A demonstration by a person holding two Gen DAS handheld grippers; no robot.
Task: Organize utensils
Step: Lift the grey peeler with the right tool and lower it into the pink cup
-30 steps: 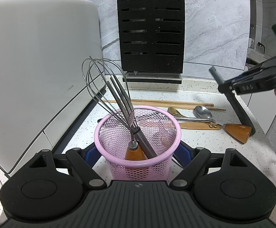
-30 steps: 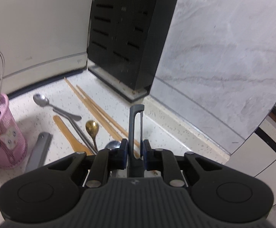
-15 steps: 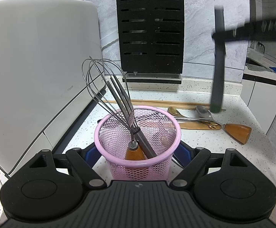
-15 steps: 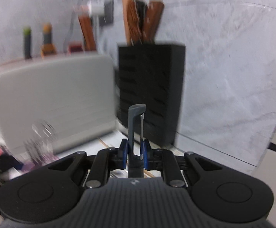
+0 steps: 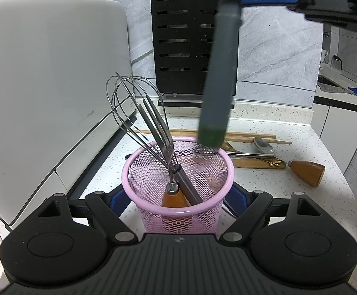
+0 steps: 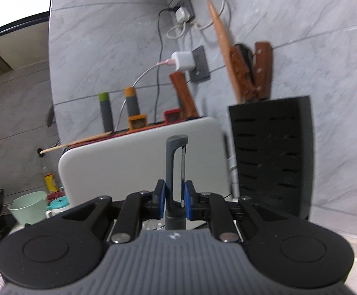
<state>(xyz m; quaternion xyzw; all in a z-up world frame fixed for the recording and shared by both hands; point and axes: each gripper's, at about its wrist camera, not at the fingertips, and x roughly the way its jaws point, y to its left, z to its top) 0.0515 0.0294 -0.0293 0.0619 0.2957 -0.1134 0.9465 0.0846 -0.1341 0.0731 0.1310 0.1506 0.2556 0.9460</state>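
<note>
Left claw [image 5: 178, 198]: clamped around pink mesh basket [image 5: 139, 169], round plastic, on speckled desk [image 5: 289, 196].
Basket contents: wire whisk [image 5: 134, 113] with wooden handle, leaning left.
Right claw [image 6: 175, 198]: clenched on grey peeler [image 6: 172, 167], slim handle with green tip hanging just above basket's right rim.
Desk, right: chopsticks [image 5: 252, 136], metal spoons [image 5: 263, 145].

L gripper [image 5: 178, 198] clamps pink basket [image 5: 224, 172]; peeler [image 5: 219, 78] hangs just above rim.
</note>
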